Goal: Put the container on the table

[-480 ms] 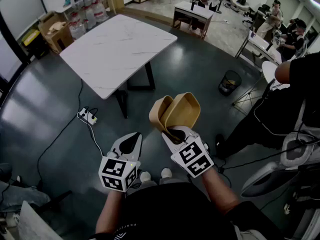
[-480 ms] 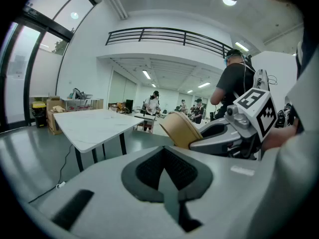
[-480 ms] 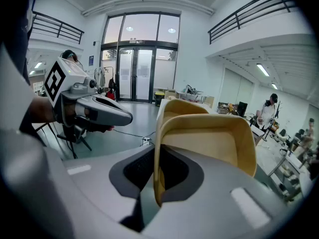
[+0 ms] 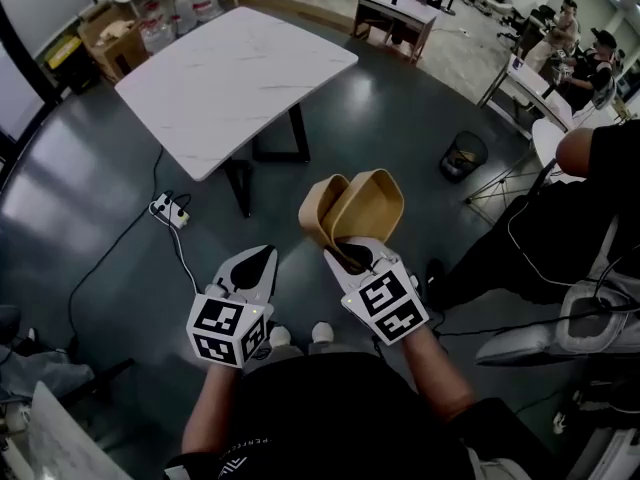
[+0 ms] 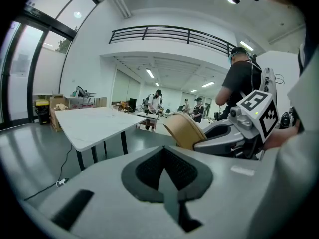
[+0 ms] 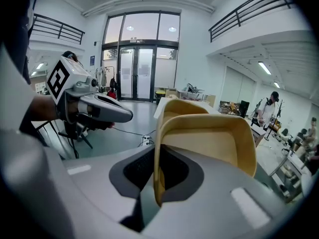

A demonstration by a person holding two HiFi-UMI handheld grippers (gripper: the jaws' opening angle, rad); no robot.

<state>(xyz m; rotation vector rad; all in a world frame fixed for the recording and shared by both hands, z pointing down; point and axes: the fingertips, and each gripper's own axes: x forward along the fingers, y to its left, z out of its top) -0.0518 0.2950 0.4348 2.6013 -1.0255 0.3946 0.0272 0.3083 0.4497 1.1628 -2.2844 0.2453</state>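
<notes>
Right claw (image 4: 349,255) clamped on tan container (image 4: 360,208) wall, likely leaving base free for setting down; left claw (image 4: 258,265) closed, empty, just beside; white table (image 4: 230,78) well ahead, not yet reached.

container (image 4: 366,206) in right claw (image 4: 350,255) | left claw (image 4: 260,261) beside | table (image 4: 230,73) ahead-left (well apart)

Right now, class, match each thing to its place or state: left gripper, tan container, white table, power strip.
Things:
1. left gripper
2. tan container
3. white table
4. power strip

Places or states:
A. on the floor near the table's legs
B. clamped in the right gripper, held in the air
C. jaws together, nothing between them
D. standing ahead, beyond both grippers

Pairs: 1-C, 2-B, 3-D, 4-A
</notes>
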